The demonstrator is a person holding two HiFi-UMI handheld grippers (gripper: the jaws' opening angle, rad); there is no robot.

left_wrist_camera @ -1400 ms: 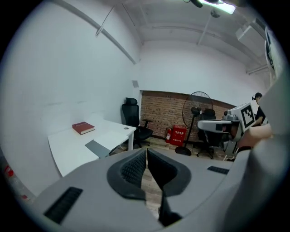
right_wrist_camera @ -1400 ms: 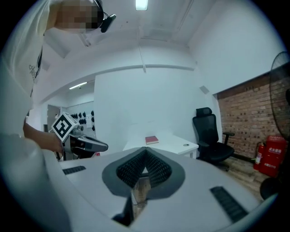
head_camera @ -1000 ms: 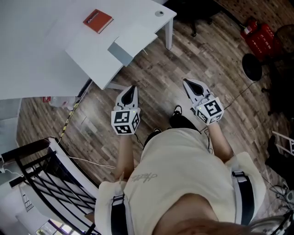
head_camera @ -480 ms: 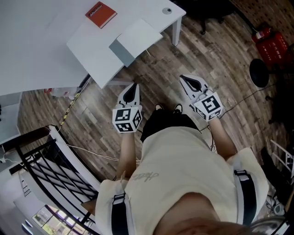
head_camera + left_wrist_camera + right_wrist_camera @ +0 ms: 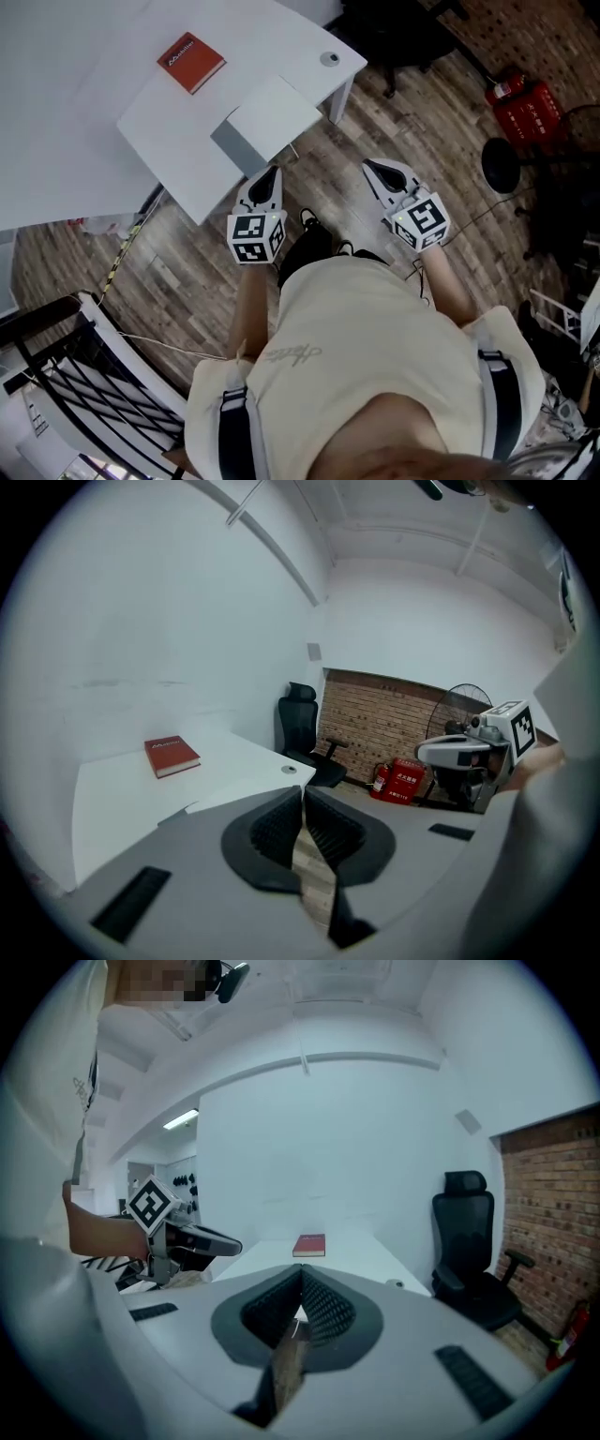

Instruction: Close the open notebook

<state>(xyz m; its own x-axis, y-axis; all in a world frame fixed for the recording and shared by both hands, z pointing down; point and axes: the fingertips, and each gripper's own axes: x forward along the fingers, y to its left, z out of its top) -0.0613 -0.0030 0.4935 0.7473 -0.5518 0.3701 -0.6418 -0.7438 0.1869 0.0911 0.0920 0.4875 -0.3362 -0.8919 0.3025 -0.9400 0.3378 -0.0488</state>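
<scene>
A red notebook (image 5: 190, 63) lies closed and flat on the white desk (image 5: 84, 141), well beyond both grippers. It shows small in the left gripper view (image 5: 172, 755) and in the right gripper view (image 5: 309, 1245). My left gripper (image 5: 268, 174) hangs above the wooden floor just off the desk's near corner, jaws shut on nothing (image 5: 302, 791). My right gripper (image 5: 373, 168) is level with it further right, also shut and holding nothing (image 5: 301, 1271). Neither touches the desk or the notebook.
A white panel (image 5: 274, 117) juts from the desk's near corner. A black office chair (image 5: 300, 726) stands past the desk, with red fire extinguishers (image 5: 525, 101) and a black stool (image 5: 503, 164) at right. A black rack (image 5: 66, 375) fills the lower left.
The person has stepped toward the desk, so both grippers now sit closer to its near corner. Both stayed shut and hold nothing. The notebook has not moved.
</scene>
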